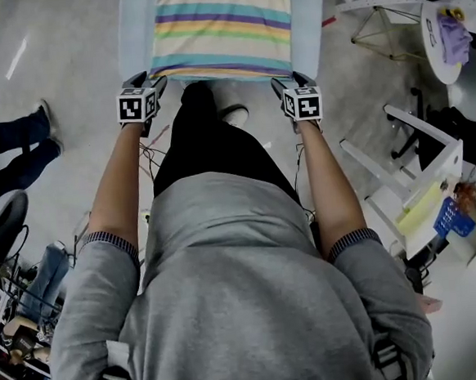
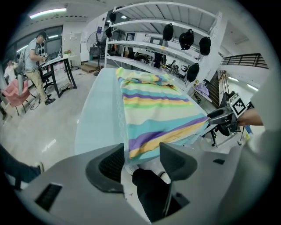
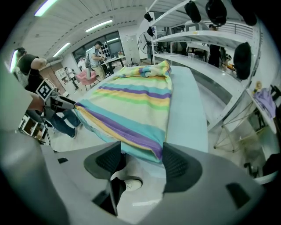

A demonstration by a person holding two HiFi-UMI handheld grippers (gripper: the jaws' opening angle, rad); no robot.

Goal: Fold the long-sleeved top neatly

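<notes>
A striped long-sleeved top [image 1: 221, 26] in yellow, purple, green and teal lies flat on a pale blue table [image 1: 135, 29], its hem hanging at the near edge. My left gripper [image 1: 150, 89] stands open at the hem's left corner [image 2: 136, 151], which sits just beyond its open jaws. My right gripper [image 1: 289, 84] is open at the hem's right corner [image 3: 151, 149], the cloth just ahead of its pads. Neither gripper's pads press on the fabric. The left gripper view also shows the right gripper [image 2: 219, 117] across the hem.
White shelving [image 2: 175, 26] with dark round objects runs behind the table. A white folding stand [image 1: 388, 17] and a round table [image 1: 447, 37] stand to the right. A seated person's legs [image 1: 14, 153] are at the left. My own leg and shoe [image 1: 232, 116] are below the table edge.
</notes>
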